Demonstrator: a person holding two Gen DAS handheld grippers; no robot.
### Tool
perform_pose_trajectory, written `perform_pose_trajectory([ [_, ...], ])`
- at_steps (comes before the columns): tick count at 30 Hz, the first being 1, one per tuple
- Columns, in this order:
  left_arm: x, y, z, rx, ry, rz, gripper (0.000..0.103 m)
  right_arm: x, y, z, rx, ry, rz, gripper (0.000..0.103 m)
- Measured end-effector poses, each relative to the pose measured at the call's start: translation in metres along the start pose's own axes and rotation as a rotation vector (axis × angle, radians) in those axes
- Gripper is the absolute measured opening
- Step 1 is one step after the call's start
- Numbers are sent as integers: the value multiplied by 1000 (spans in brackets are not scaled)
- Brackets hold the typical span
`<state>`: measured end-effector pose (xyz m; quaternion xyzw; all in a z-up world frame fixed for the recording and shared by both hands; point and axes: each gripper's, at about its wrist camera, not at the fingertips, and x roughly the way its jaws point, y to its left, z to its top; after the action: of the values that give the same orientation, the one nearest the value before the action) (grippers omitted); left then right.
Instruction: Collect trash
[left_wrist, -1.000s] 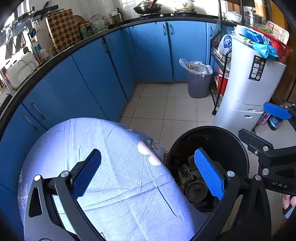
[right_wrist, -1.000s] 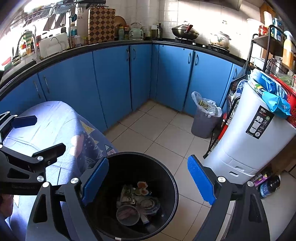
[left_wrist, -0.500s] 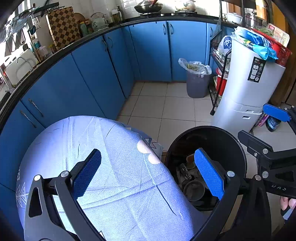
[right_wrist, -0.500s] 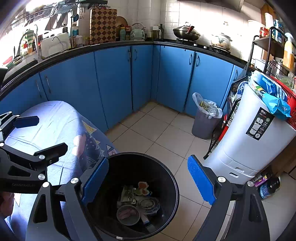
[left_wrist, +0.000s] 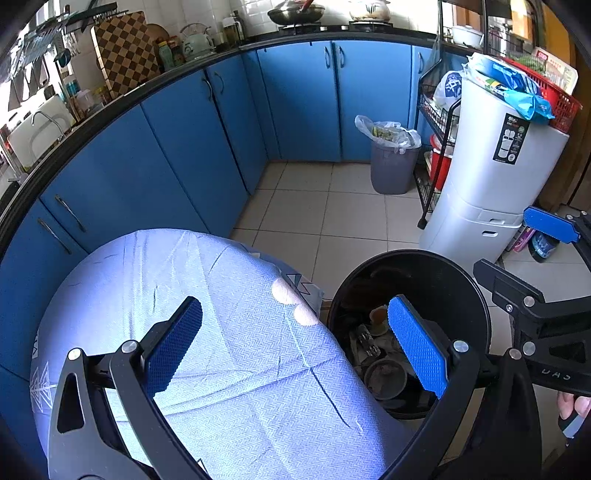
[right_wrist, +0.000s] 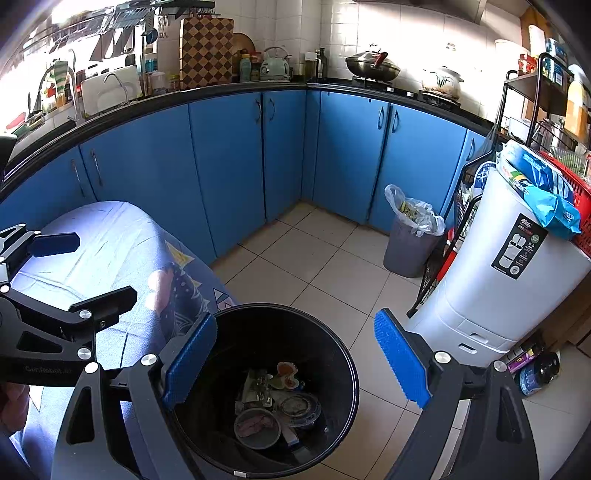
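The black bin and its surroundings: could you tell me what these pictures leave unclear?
- Left wrist view: left gripper finger and near wall hide much of the black bin.
- Right wrist view: trash too small to identify; bin's near rim cut off.
- Table beneath cloth hidden.

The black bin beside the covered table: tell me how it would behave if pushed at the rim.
The black bin would probably slide on the smooth floor tiles rather than grip. It looks light: only a few containers lie at the bottom. Being tall and open-topped, it might tip if shoved high.
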<state>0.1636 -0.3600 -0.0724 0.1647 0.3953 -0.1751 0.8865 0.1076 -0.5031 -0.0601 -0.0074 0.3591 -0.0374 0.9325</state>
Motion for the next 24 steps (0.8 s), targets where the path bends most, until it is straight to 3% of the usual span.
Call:
perform_pose_trajectory([
  [24, -1, -4, 0, -2, 8, -16, 99, 1, -3, -4, 30, 5, 19, 85],
])
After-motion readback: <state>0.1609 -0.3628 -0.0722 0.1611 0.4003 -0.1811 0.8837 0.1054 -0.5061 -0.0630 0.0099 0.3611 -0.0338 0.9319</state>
